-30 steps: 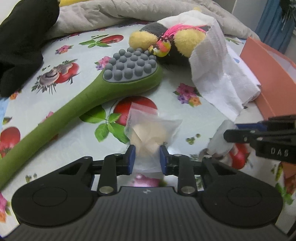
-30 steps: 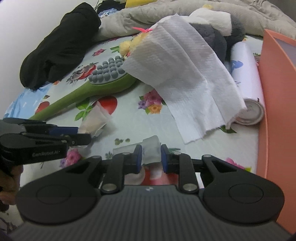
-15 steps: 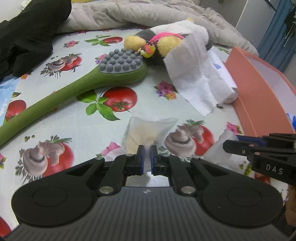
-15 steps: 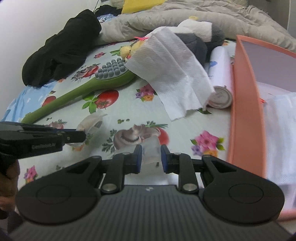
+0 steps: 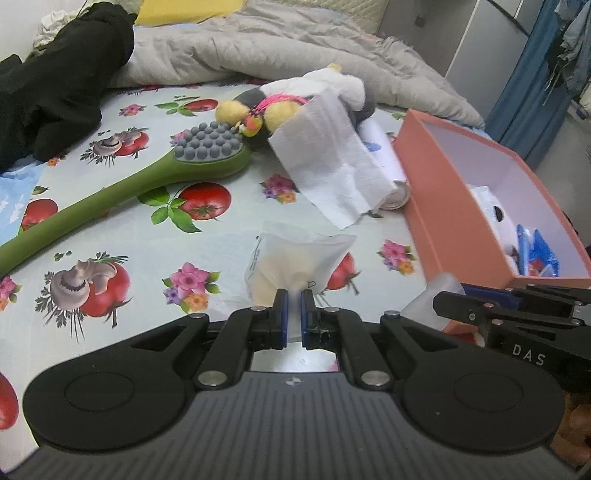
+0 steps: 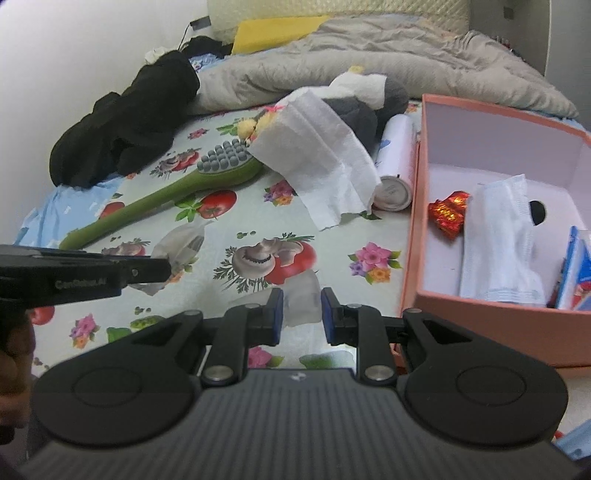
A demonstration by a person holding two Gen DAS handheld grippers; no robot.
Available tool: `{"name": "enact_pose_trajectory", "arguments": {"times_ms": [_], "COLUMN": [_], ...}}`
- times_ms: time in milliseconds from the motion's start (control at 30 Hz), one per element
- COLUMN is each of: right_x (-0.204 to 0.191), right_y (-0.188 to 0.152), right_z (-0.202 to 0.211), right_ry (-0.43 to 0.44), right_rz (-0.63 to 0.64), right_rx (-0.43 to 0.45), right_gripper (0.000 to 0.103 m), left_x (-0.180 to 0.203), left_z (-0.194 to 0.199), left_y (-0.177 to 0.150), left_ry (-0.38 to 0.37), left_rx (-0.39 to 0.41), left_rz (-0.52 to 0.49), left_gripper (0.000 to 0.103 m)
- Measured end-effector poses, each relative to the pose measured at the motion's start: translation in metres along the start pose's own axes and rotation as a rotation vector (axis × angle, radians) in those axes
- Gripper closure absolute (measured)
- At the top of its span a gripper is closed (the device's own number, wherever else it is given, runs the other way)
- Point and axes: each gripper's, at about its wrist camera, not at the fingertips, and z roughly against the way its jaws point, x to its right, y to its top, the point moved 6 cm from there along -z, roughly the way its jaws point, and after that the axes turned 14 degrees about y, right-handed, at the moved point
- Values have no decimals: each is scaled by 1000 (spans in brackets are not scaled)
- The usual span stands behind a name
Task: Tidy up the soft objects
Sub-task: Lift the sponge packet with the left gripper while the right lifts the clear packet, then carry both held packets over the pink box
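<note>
On the bed (image 5: 229, 243), a tissue (image 5: 332, 173) half hides the plush (image 5: 273, 110) beside the box (image 6: 413, 229). The left gripper (image 5: 292, 314) pinches a packet (image 5: 295, 254); the right gripper (image 6: 298, 310) clamps a blurry translucent pouch (image 6: 301, 299).

Black left gripper (image 5: 293, 318) and right gripper (image 6: 298, 316): blue pads, silver screws, ribbed grey bodies, white lettering.

This is a bedroom in a home. The things lie on a bed covered with a glossy printed sheet (image 5: 229, 236) that shows tomatoes, mushrooms and flowers. At the far end a rumpled grey quilted blanket (image 6: 369, 66) is heaped, with a yellow pillow (image 6: 273, 29) behind it and a pile of black clothing (image 6: 125, 122) against the white wall. A soft plush toy (image 5: 266, 110) rests on the sheet. On the right side, blue fabric (image 5: 535, 74) hangs beside a grey cabinet door (image 5: 480, 40).
</note>
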Motion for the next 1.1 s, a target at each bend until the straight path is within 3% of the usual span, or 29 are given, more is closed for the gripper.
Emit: {"name": "enact_pose_trajectory", "arguments": {"times_ms": [600,1100], "right_x": [0,18], "right_y": [1,-19], "right_z": [77,134], "right_ry": [-79,-148], "right_rz": [-5,-42], "right_rx": [139,203], "right_gripper": [78,78], "left_x": [37,86], "left_z": [69,106], "left_y": [-2,-13], "left_ry": [-70,-129], "left_rx": [92,135], "left_rz": [-18,-57], "left_gripper": [95,95]}}
